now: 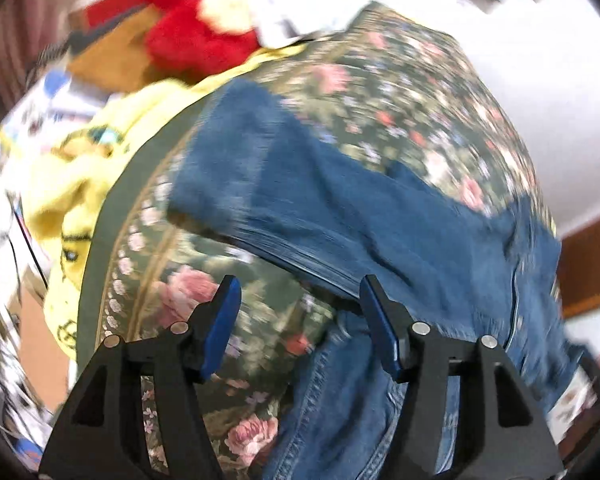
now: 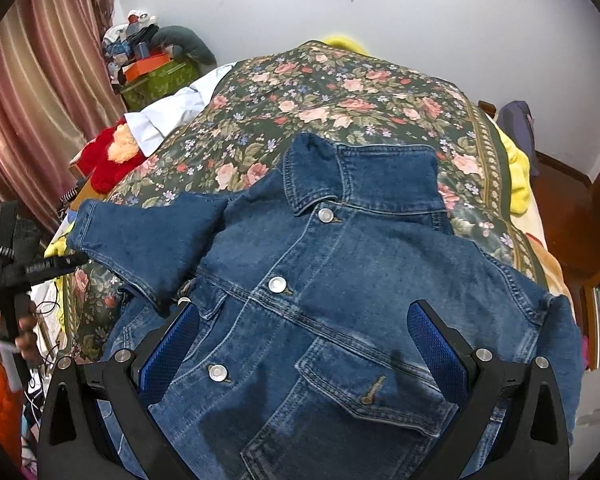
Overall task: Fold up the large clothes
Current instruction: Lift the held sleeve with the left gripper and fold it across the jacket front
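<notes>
Denim jacket (image 2: 340, 280), one sleeve (image 2: 148, 240) folded in.
I am holding both grippers (image 1: 300, 320) (image 2: 304, 344) spread, empty; sleeve risks sliding off.

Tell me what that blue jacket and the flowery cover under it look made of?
The jacket looks like denim: faded blue weave, tan topstitching, shiny metal snap buttons. The flowery cover seems a matte printed woven cloth, probably cotton, though the fibre can't be confirmed.
</notes>
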### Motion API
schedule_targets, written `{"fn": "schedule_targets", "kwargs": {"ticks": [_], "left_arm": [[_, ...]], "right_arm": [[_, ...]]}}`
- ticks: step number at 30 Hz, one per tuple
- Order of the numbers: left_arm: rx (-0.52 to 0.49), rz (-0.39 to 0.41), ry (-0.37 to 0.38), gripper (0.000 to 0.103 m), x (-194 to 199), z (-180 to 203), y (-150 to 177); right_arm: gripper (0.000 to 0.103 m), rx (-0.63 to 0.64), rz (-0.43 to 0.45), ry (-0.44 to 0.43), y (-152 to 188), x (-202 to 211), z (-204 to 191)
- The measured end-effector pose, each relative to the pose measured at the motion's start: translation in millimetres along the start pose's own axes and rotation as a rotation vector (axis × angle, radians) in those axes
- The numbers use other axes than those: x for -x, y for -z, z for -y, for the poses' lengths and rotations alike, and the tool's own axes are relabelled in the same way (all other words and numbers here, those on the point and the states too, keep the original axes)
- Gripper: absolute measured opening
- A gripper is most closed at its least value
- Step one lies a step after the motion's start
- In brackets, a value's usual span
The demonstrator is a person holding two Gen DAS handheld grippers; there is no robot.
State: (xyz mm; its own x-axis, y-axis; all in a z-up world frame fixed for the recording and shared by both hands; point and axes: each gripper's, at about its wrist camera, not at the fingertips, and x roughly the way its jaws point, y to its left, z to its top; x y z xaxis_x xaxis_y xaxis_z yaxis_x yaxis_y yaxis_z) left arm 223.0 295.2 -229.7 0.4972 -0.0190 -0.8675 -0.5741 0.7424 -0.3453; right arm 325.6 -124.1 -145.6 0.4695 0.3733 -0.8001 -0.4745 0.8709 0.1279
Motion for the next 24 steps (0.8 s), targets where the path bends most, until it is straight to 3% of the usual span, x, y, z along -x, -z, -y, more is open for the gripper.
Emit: {"fn": "schedule_targets", "kwargs": {"ticks": [3,11,16,20,24], "left_arm": [[0.082,0.002,-0.011,0.061,-9.3,-20.8,-12.3],[0.090,0.072,-0.055,0.061,-31.0,-23.7,-35.3],[-0.048,0.172,-0.248,0.024,-30.7,2.7,-40.3],[-0.165,0.251,-0.320,0.020,-16.9,30.3,-38.6],[-0.289,0.351,-0.294,0.019,17.3,73.9,-34.3]], "right_arm": [[0.103,0.011,-0.010,-0.003,-1.7,-5.6,-6.4],[0.103,0.047,-0.021,0.026,0.6,-16.3,-18.3],[0.103,0.053,-0.040,0.041,4.9,-22.7,-18.8],[0.103,0.046,-0.048,0.039,8.2,-24.0,-15.8],[0.103,0.045,-0.037,0.048,11.5,-19.3,-9.8]]}}
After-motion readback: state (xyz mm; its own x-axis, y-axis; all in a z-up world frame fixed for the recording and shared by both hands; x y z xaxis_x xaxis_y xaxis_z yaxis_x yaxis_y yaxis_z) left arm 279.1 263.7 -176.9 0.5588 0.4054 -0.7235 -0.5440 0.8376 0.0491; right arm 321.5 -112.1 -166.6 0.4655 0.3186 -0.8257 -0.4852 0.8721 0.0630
